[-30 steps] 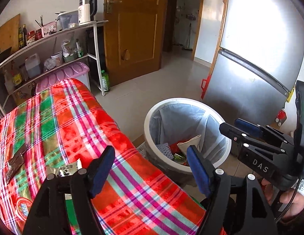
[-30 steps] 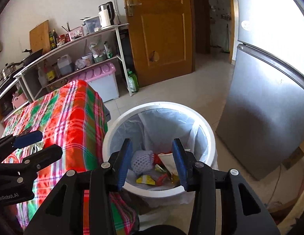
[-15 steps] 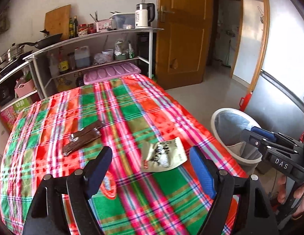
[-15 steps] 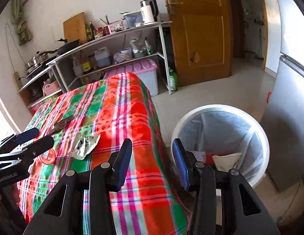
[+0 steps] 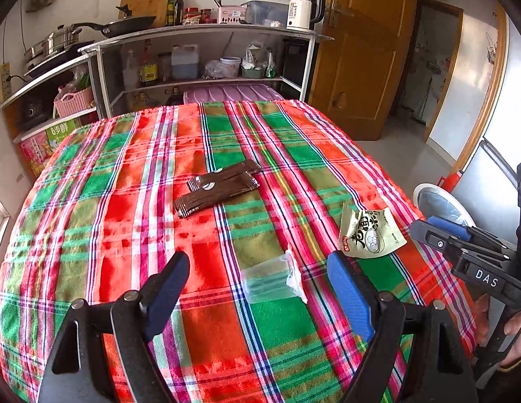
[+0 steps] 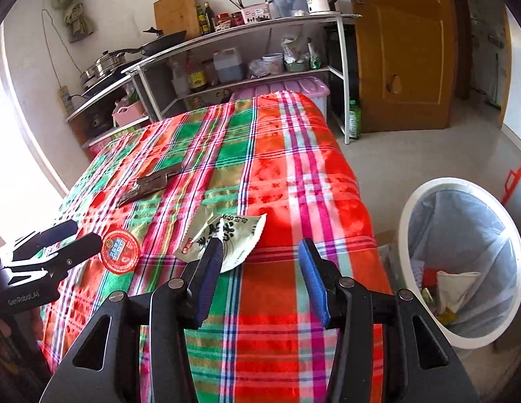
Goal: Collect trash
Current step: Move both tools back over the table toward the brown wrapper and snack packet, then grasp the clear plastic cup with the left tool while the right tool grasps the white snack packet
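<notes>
Both grippers are held wide open and empty above the red-green plaid tablecloth (image 5: 132, 168): the left gripper (image 5: 257, 278) is framed around a clear plastic wrapper (image 5: 274, 278), the right gripper (image 6: 260, 252) just near of a pale green snack packet (image 6: 233, 238). Dark brown sachets (image 5: 220, 188) are seen farther back. A white lined trash bin (image 6: 462, 262) is seen on the floor right of the table.

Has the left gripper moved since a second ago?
Yes. The left gripper swung away from the white trash bin, now at the view's right edge, and faces the checked tablecloth above a clear wrapper.
</notes>
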`<action>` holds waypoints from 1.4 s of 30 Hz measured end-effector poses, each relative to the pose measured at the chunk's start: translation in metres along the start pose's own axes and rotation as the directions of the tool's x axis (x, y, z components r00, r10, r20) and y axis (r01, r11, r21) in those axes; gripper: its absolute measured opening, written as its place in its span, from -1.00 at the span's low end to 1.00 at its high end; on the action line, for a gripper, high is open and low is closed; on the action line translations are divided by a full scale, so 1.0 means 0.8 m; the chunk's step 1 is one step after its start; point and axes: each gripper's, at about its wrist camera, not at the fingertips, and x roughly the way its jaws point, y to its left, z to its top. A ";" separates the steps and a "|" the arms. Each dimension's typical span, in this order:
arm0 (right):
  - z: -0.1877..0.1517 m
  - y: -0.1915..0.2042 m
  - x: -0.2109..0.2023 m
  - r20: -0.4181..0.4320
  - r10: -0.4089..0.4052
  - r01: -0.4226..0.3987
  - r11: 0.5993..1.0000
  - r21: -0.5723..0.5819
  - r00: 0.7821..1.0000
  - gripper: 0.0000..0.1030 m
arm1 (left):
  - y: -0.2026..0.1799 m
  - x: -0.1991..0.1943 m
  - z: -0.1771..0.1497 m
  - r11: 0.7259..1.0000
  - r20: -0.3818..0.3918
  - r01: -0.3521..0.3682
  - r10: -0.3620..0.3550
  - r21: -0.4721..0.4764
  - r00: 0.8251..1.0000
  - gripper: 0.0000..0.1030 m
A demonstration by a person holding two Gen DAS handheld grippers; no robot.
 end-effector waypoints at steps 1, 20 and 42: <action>0.001 0.002 0.004 -0.006 -0.003 0.003 1.000 -0.003 1.000 -0.07 | 0.004 0.003 -0.001 1.000 -0.005 -0.010 0.010 -0.008 1.000 0.66; 0.018 0.047 0.082 -0.106 -0.069 0.068 0.998 -0.013 0.992 0.19 | 0.020 0.026 0.000 0.999 -0.042 0.029 -0.030 -0.021 0.999 0.66; 0.019 0.054 0.088 -0.106 -0.144 0.141 0.989 -0.032 0.984 -0.09 | 0.031 0.045 -0.001 0.998 -0.076 0.052 -0.055 -0.041 0.996 0.66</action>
